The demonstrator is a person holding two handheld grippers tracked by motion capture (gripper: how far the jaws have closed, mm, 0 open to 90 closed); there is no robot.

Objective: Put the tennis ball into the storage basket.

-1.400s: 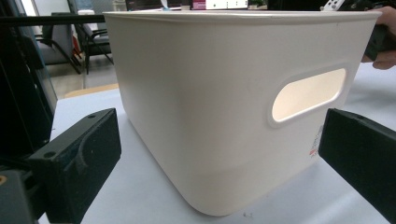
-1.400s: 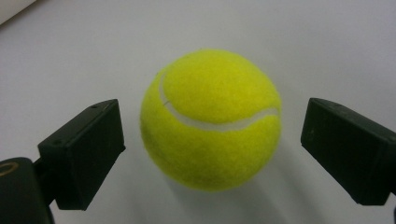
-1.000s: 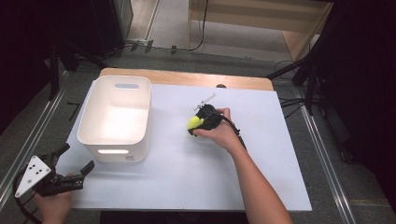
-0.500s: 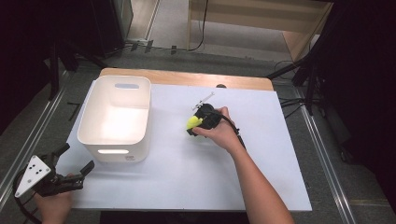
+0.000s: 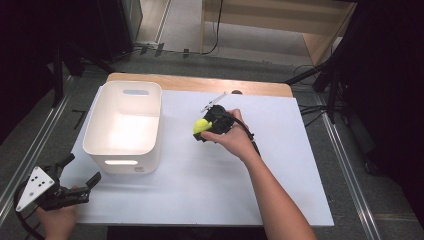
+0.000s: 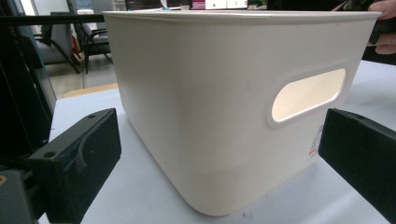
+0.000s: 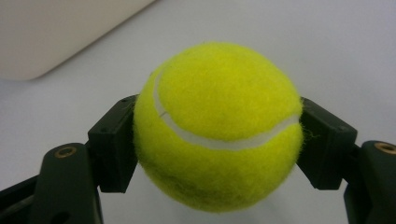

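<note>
A: Where is the ball (image 7: pixel 217 126) at this moment, and how is it kept?

B: It is clamped between the jaws of the right gripper (image 5: pixel 204 129), above the middle of the table (image 5: pixel 280 165), to the right of the bin (image 5: pixel 125 125). In the right gripper view both pads are seen pressed into the felt at the ball's widest part, probably so that it cannot roll out while carried.

A: And the left gripper (image 5: pixel 80 172)?

B: It is held at the near left corner of the table, jaws spread wide with nothing between them. In the left gripper view it is pointed at the bin's near wall with the handle slot; contact is not made. It seems to be kept aside, out of the way of the other hand.

A: Why is the bin placed as it is?

B: It stands upright by the left edge, mouth up and nothing seen in it, so a drop from above would be received. That is judged the likely aim.

A: The count?

B: One ball, one bin, two grippers
</note>
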